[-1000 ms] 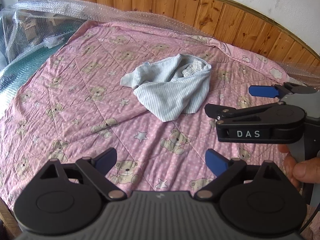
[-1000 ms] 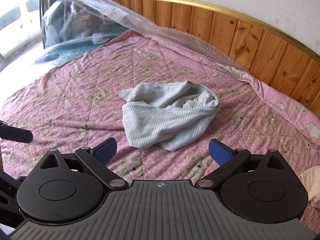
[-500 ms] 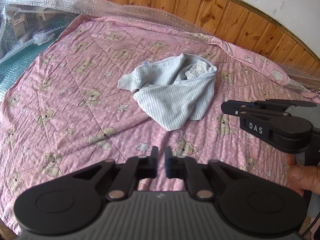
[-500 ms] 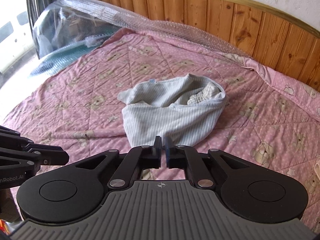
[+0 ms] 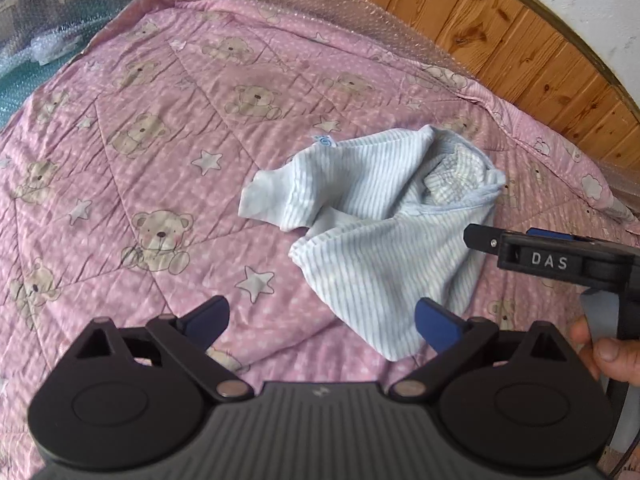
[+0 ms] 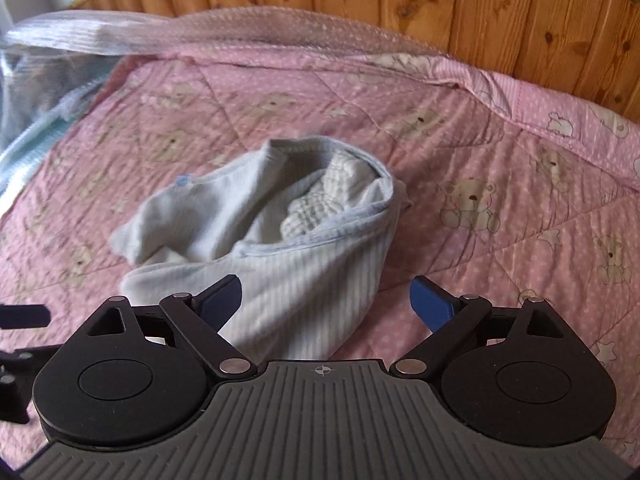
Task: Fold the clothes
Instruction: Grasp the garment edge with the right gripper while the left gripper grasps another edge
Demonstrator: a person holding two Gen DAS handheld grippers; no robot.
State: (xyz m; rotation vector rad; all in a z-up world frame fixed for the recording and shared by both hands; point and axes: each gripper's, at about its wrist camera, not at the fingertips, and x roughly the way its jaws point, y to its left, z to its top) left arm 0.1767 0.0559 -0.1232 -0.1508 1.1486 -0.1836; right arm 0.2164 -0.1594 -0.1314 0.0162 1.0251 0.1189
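A crumpled pale blue striped garment lies on the pink teddy-bear quilt, its waistband opening facing the headboard. My left gripper hovers just short of the garment's near corner. Its jaws are opening wide, with only quilt and that corner seen between them. My right gripper hangs over the garment near its lower edge. Its jaws are also opening and the pads are not pressing on cloth. In the left wrist view the right gripper comes in from the right above the garment's right side.
A curved wooden headboard runs along the far side of the bed. Bubble wrap covers things at the far left and along the headboard. A person's hand holds the right gripper's handle. A finger of the left gripper shows at the left edge.
Both grippers moved down and closer to the garment. Both were open a second ago, nearly shut half a second ago, and stand wide again now.
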